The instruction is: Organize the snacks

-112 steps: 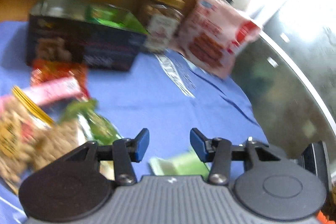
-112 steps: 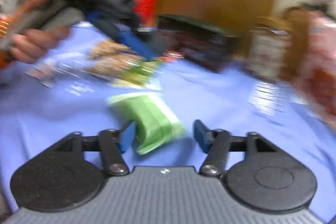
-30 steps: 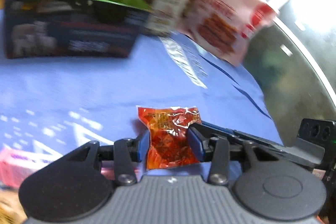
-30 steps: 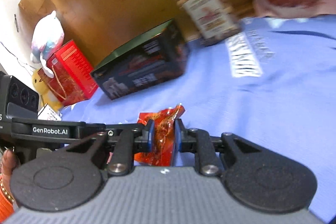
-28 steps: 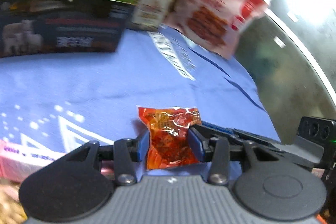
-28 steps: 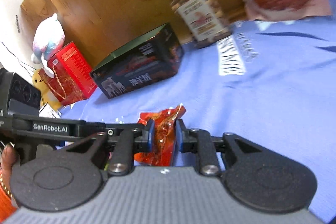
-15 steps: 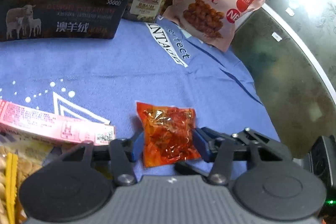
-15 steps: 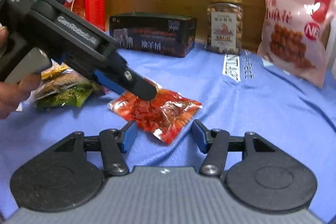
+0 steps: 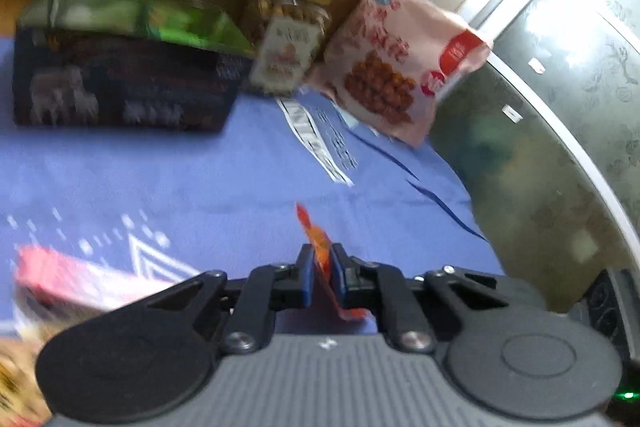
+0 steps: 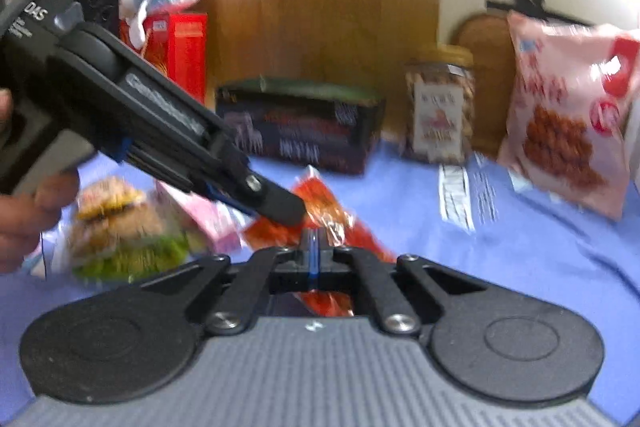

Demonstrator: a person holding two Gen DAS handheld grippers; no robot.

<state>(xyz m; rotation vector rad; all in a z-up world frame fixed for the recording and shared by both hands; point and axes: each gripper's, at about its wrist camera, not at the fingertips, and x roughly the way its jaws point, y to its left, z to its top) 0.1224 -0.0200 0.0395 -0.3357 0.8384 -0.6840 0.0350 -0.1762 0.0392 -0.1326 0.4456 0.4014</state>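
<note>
Two hand-held grippers working | left hand-held gripper (image 9: pixel 322 277) pinching red snack packet (image 9: pixel 320 255) edge-up above table (image 9: pixel 200 187), likely for sorting | right hand-held gripper (image 10: pixel 313 251) closing fully, apparently gripping nothing, packet just beyond it

Lighting: daylight, strongest on the wall beyond the fingers, upper right, where it blows out to glare. Blur: motion smear on the dark box (image 9: pixel 120 83), jar (image 9: pixel 288 39) and snack pile (image 10: pixel 128 231) left of the fingers. Distortion: fisheye bending at the edges. Sharpest: gripper bodies nearest the lens.
</note>
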